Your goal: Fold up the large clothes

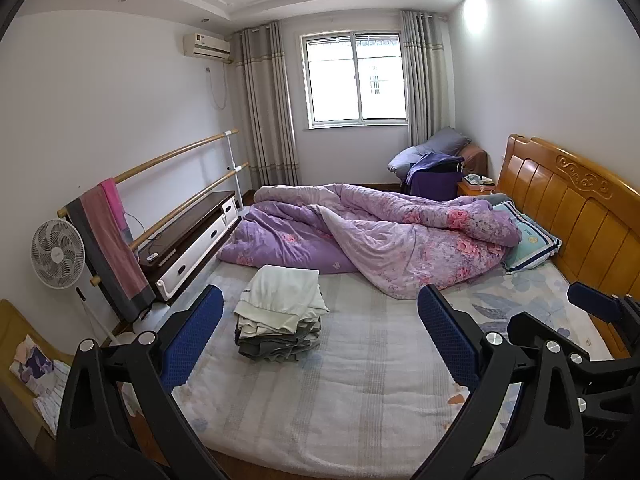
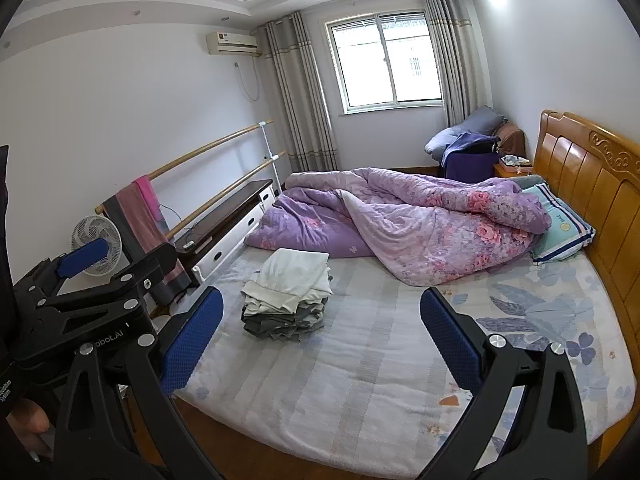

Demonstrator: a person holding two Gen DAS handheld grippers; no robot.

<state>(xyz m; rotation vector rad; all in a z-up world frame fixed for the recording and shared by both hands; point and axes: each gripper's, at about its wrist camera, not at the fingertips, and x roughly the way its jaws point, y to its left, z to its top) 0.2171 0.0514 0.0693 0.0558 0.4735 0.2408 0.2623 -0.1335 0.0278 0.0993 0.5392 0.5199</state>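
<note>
I count one stack of folded clothes (image 1: 280, 312) on the bed (image 1: 360, 380), one purple quilt (image 1: 380, 232) at twelve o'clock; my left claw (image 1: 320, 332) and right claw (image 2: 320, 336) gape, empty.

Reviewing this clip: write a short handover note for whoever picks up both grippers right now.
Left gripper: open, empty, held above the bed's near edge.
Right gripper: open, empty, beside it.
Clothes: one folded stack on the mattress, white piece on top, grey ones under it.
Quilt lies bunched at the far side; pillow by the headboard.
Done: the stack looks finished.
Left: no unfolded garment shows on the bed. Check for more clothes out of view; the pink towel on the rail may or may not count.
</note>
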